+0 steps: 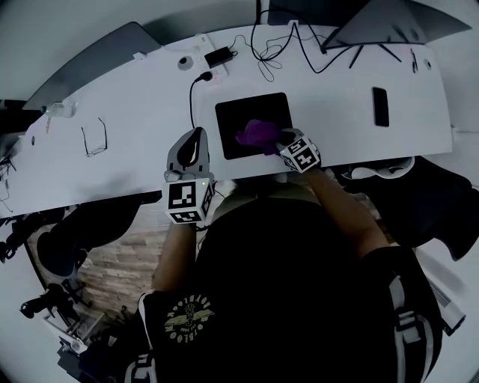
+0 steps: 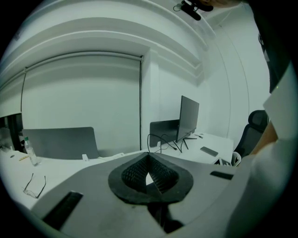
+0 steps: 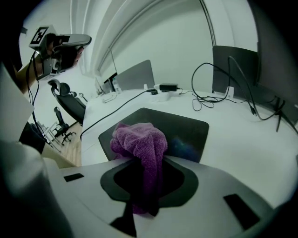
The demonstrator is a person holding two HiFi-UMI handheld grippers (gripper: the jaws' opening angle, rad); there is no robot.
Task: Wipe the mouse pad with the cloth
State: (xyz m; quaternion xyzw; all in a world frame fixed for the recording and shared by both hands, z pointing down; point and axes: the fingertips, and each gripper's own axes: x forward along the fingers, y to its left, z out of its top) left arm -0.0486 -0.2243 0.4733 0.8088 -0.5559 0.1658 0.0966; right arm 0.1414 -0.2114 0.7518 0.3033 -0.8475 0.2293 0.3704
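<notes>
A black mouse pad (image 1: 251, 112) lies near the front edge of the white desk (image 1: 135, 112). A crumpled purple cloth (image 1: 257, 135) rests on the pad's front part. My right gripper (image 1: 280, 145) is shut on the cloth's near end, just over the pad's front right corner. In the right gripper view the cloth (image 3: 139, 139) bunches out from between the jaws onto the mouse pad (image 3: 186, 128). My left gripper (image 1: 197, 143) is held up left of the pad, off the desk. In its own view the left gripper (image 2: 148, 175) is shut, with nothing between its ribbed pads (image 2: 162, 175).
Glasses (image 1: 93, 138) lie on the desk's left part. A dark phone (image 1: 380, 106) lies at the right. Cables (image 1: 288, 41) and a power adapter (image 1: 219, 56) sit behind the pad, below a monitor (image 1: 389, 22). An office chair (image 1: 426, 198) stands at my right.
</notes>
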